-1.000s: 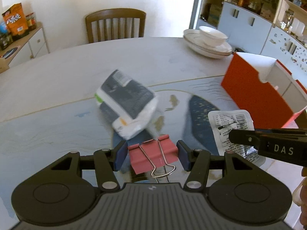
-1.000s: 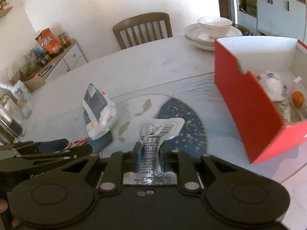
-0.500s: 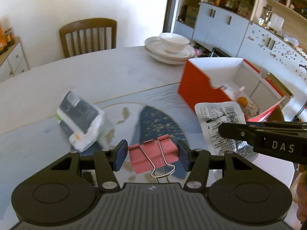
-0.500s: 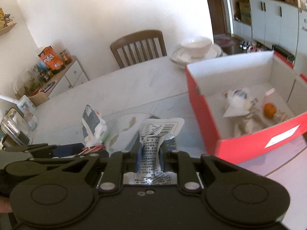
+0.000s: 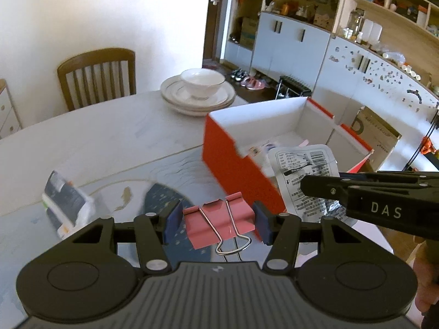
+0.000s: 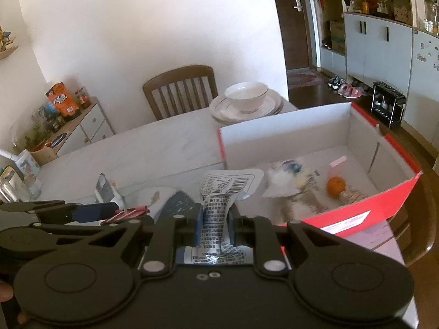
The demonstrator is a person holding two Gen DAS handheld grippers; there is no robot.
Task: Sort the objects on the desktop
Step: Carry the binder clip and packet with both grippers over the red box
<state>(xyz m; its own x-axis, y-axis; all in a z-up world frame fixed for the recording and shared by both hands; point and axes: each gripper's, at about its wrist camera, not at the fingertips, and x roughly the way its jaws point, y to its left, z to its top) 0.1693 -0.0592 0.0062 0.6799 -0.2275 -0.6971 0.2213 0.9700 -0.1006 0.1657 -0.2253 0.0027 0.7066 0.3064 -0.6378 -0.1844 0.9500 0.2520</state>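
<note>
Pink binder clip clamped in our left hand-held gripper, printed sachet pinched in our right hand-held gripper, red box just ahead, tissue pack on counter ahead-left.

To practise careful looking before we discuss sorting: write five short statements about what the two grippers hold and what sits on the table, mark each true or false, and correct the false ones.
1. The left gripper holds a pink binder clip. True.
2. The right gripper is empty. False: it is shut on a printed sachet.
3. The red box already contains an orange. True.
4. The bowl sits inside the red box. False: it rests on stacked plates.
5. The dark packet lies on the table. True.
</note>
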